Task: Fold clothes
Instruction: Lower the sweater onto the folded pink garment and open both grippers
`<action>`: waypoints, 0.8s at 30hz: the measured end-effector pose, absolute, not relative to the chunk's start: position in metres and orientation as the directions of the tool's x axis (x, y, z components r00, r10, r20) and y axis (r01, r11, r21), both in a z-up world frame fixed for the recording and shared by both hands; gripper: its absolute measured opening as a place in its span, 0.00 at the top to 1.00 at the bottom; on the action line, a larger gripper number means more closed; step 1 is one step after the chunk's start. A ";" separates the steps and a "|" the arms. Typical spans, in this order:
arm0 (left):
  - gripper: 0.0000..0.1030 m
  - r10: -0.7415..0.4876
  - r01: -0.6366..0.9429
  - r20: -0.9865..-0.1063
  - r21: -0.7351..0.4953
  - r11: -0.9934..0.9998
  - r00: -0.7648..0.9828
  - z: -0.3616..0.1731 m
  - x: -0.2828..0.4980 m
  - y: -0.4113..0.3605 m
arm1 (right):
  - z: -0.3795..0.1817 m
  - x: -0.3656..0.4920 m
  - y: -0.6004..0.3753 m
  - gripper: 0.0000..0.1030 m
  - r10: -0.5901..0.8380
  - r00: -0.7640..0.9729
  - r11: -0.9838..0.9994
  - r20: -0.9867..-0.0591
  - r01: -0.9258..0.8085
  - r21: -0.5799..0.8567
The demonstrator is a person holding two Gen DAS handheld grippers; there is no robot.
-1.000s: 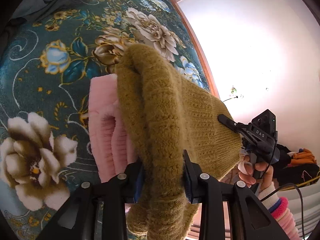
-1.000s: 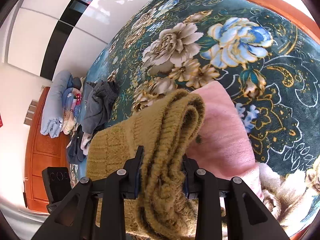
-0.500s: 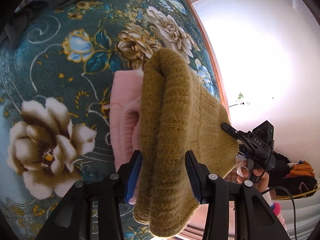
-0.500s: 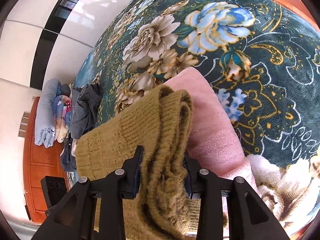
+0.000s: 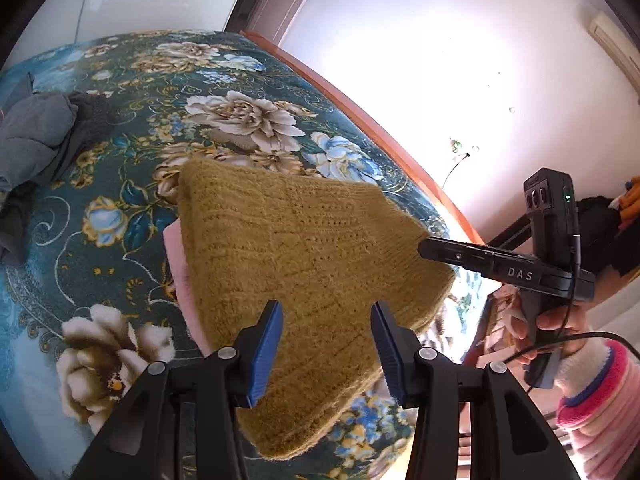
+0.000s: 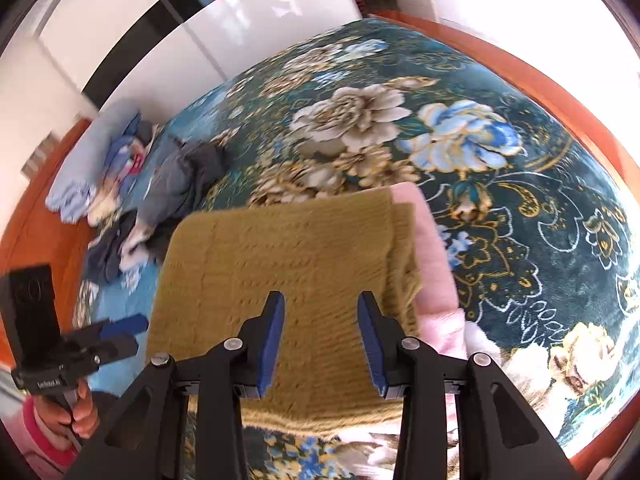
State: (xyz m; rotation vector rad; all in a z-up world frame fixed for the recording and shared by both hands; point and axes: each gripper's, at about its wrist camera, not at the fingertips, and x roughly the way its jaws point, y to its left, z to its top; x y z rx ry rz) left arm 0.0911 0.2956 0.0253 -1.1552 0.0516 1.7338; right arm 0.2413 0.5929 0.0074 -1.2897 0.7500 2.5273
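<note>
A folded mustard knitted sweater [image 5: 304, 248] [image 6: 280, 264] lies flat on a folded pink garment [image 5: 176, 256] [image 6: 432, 264] on the floral bed cover. My left gripper [image 5: 326, 340] is open just above the sweater's near edge, nothing between its blue pads. In the right wrist view it shows at the lower left [image 6: 134, 334], off the sweater's left side. My right gripper [image 6: 322, 340] is open too, hovering over the sweater's near part. Seen from the left wrist, its tip [image 5: 426, 249] is at the sweater's right edge, held by a hand [image 5: 560, 328].
The teal floral blanket [image 5: 120, 184] [image 6: 540, 220] covers the bed. A heap of grey and dark clothes [image 5: 40, 140] [image 6: 180, 184] lies farther back, beside light blue bedding [image 6: 80, 176]. An orange wooden bed frame [image 5: 360, 120] [image 6: 560, 92] borders the white wall.
Both grippers have opened and let go of the mustard sweater. It has dropped from hanging between them to lying flat on the pink garment, and both grippers have drawn back.
</note>
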 end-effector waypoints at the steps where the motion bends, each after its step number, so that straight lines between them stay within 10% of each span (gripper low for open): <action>1: 0.52 0.690 -0.754 -0.722 -0.421 -0.503 -0.057 0.021 0.093 0.296 | 0.003 0.241 0.582 0.62 -0.038 -0.583 -0.876 -0.812 -0.372 0.308; 24: 0.52 0.639 -0.792 -0.758 -0.308 -0.527 -0.131 0.023 0.059 0.328 | -0.029 0.256 0.573 0.62 0.064 -0.614 -0.812 -0.787 -0.490 0.316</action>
